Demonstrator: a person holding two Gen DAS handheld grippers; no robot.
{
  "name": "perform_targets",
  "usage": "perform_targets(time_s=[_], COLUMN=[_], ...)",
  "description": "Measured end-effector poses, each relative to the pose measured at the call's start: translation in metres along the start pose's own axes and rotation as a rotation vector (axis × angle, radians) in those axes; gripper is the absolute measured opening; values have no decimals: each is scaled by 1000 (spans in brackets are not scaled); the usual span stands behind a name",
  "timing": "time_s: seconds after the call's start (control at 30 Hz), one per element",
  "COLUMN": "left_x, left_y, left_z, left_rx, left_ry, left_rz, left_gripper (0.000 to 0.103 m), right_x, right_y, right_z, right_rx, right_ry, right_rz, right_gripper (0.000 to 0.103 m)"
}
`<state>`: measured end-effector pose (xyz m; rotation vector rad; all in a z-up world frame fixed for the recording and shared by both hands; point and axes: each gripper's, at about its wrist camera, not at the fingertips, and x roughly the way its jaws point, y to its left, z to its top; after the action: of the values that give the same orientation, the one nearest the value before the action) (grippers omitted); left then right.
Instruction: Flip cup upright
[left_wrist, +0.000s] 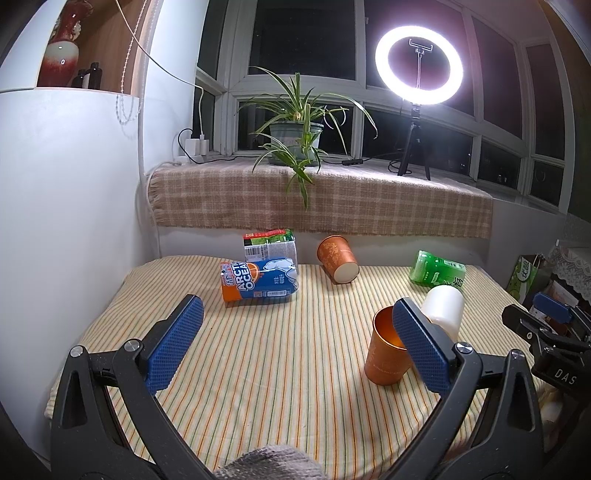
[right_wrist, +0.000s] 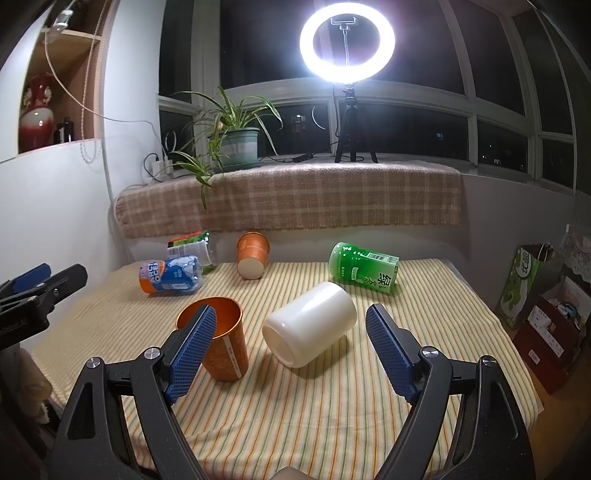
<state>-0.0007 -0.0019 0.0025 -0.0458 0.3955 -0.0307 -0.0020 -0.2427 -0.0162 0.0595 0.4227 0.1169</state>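
A white cup (right_wrist: 310, 325) lies on its side on the striped tablecloth (right_wrist: 332, 406), base toward me; it also shows in the left wrist view (left_wrist: 445, 306). An orange cup (right_wrist: 218, 339) stands upright beside it, seen too in the left wrist view (left_wrist: 386, 350). A second orange cup (left_wrist: 338, 258) lies on its side at the back, also in the right wrist view (right_wrist: 252, 254). My right gripper (right_wrist: 291, 328) is open, its fingers on either side of the white cup, a little short of it. My left gripper (left_wrist: 299, 314) is open and empty over the cloth's middle.
An Arctic Ocean can (left_wrist: 260, 280), a green-labelled pack (left_wrist: 269, 245) and a green bottle (right_wrist: 364, 267) lie at the back. A plaid-covered ledge (left_wrist: 332, 199) holds a potted plant (left_wrist: 295, 136) and ring light (left_wrist: 419, 62). Boxes and a bag (right_wrist: 532, 280) stand off the table's right edge.
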Motion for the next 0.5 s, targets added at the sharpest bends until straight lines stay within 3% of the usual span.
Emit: perform_targets(time_s=[0.5], left_x=[0], left_y=[-2], left_z=[-1], left_rx=[2], left_ry=[2], left_rz=[1], left_gripper=[103], right_x=[2], right_y=[-2], right_z=[-1], right_rx=[6], right_ry=[7], right_rz=[5], right_gripper=[83])
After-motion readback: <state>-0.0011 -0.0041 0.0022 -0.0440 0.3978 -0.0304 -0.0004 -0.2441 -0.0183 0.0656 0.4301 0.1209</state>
